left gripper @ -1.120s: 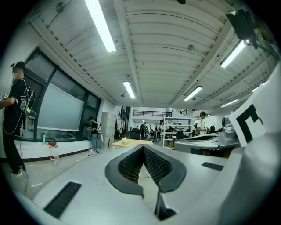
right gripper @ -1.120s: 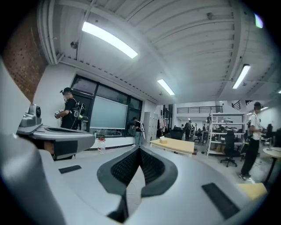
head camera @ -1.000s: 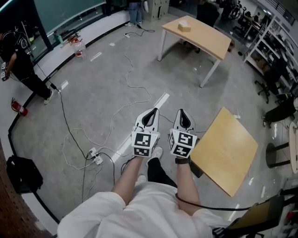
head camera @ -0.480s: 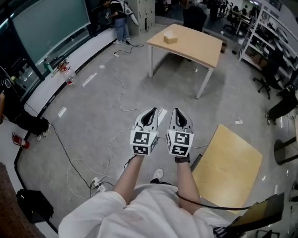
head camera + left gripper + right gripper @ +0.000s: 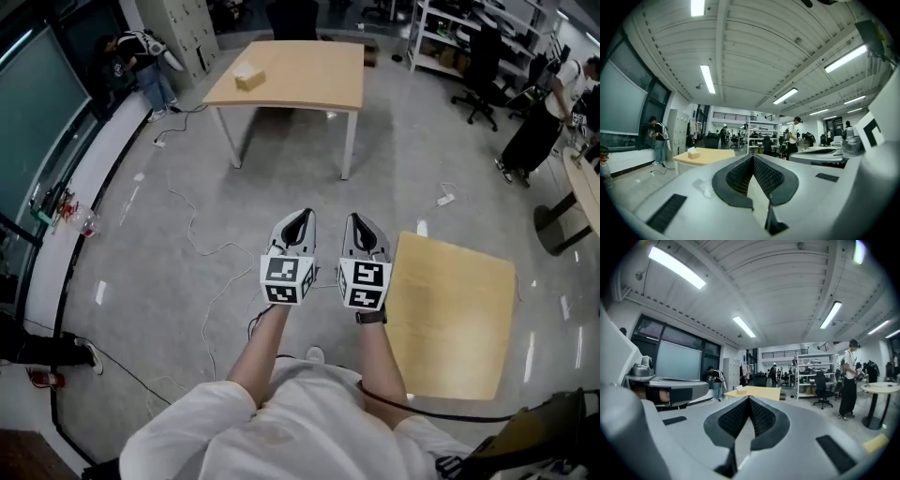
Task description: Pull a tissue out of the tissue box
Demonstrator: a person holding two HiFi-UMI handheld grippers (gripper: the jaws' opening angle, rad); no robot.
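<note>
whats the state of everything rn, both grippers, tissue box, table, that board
left gripper: shut, empty
right gripper: shut, empty
tissue box: on the far table, untouched
tissue: poking up from the box top
table: upright, holds only the box
wooden board: flat on the floor

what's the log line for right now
left gripper: shut, empty | right gripper: shut, empty | tissue box: on table ahead, untouched
</note>
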